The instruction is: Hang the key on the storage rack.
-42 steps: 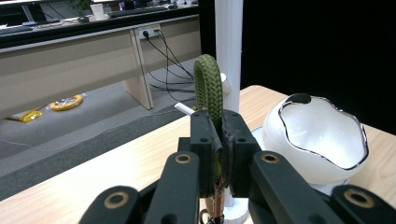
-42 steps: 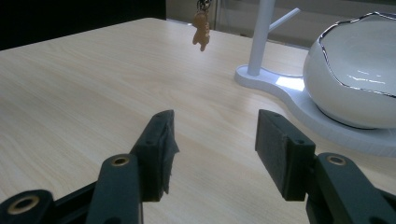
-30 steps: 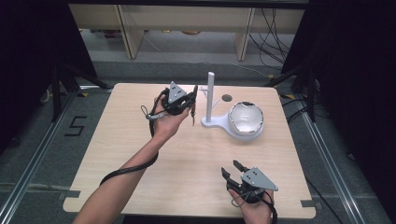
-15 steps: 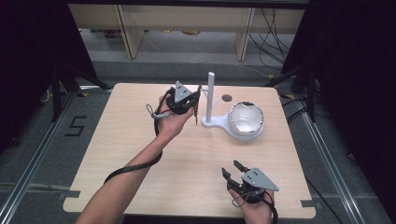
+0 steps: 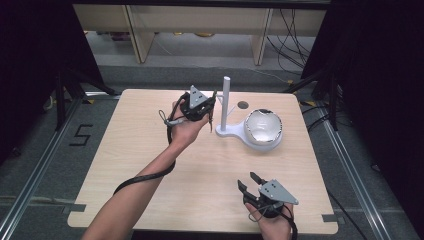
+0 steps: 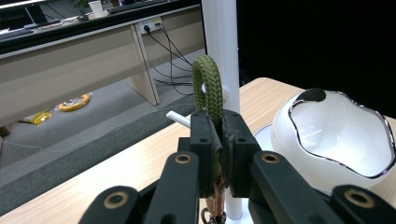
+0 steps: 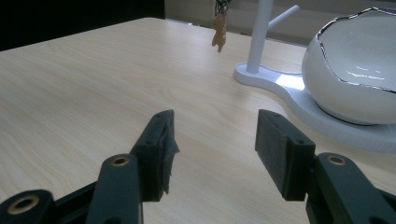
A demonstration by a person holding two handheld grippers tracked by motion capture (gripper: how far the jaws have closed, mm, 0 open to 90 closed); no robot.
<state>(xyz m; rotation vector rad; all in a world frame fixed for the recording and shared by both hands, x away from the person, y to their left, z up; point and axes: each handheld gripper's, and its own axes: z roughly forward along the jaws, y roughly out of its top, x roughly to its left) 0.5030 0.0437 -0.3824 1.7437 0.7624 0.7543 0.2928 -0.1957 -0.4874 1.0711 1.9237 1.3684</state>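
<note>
My left gripper [image 5: 213,101] is shut on a green braided cord loop [image 6: 207,88] and is held above the table's far middle, just left of a white stand's post [image 5: 226,99]. The loop sticks up from the jaws right in front of the post [image 6: 219,37], and whether they touch is unclear. A small orange charm [image 7: 218,35] dangles below the cord. A white bowl [image 5: 264,126] sits on the stand's base [image 7: 299,88]. Near the front edge, my right gripper [image 5: 250,181] is open with nothing between its fingers [image 7: 212,140].
The wooden table [image 5: 125,165] has a small dark round hole [image 5: 243,105] behind the stand. A short peg [image 7: 286,13] branches from the post. Beyond the far edge are beige furniture [image 5: 200,22] and floor cables [image 5: 295,30].
My left gripper has carried the cord to the right, closer to the post. The right gripper has stayed in place.
</note>
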